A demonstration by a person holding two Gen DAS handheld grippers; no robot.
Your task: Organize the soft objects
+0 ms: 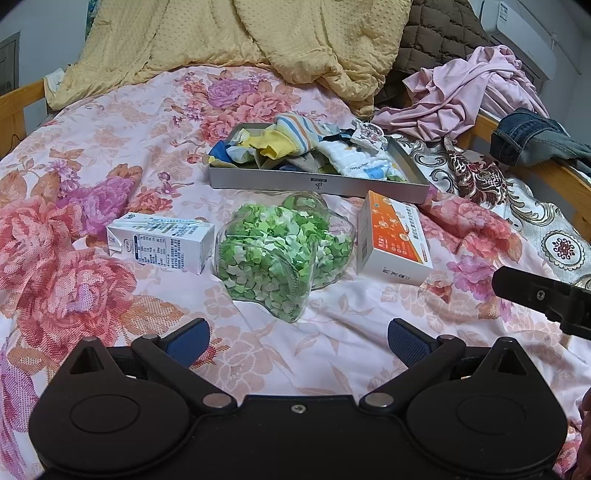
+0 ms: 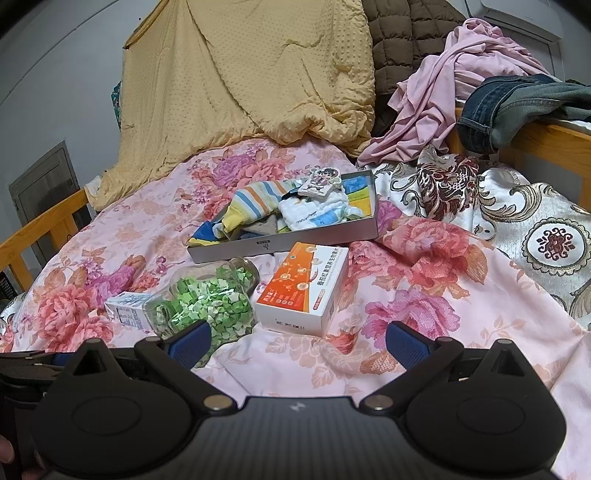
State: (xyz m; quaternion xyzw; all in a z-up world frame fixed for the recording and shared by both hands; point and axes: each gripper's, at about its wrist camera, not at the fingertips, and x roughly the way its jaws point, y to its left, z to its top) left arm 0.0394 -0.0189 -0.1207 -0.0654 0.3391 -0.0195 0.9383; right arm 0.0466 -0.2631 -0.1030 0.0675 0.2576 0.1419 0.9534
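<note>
A grey metal tray (image 1: pixel 280 181) (image 2: pixel 236 249) lies on the floral bedspread, heaped with soft things: a striped sock (image 1: pixel 299 131) (image 2: pixel 255 199), a white folded cloth (image 1: pixel 354 157) (image 2: pixel 314 212) and small yellow and blue pieces. My left gripper (image 1: pixel 298 338) hovers open over the sheet, just short of a glass jar of green paper stars (image 1: pixel 280 251) (image 2: pixel 207 301). My right gripper (image 2: pixel 298 339) is open too, near the front of an orange-and-white box (image 2: pixel 306 288) (image 1: pixel 397 236), with nothing between its blue fingertips (image 2: pixel 404 341).
A small white carton (image 1: pixel 162 242) (image 2: pixel 127 314) lies left of the jar. A yellow quilt (image 1: pixel 236 40), brown padded cover (image 2: pixel 402 33), pink garment (image 1: pixel 472 92) (image 2: pixel 443 92) and jeans (image 2: pixel 517 107) pile at the back and right. Wooden bed rails (image 1: pixel 18 107) (image 2: pixel 554 144) bound both sides.
</note>
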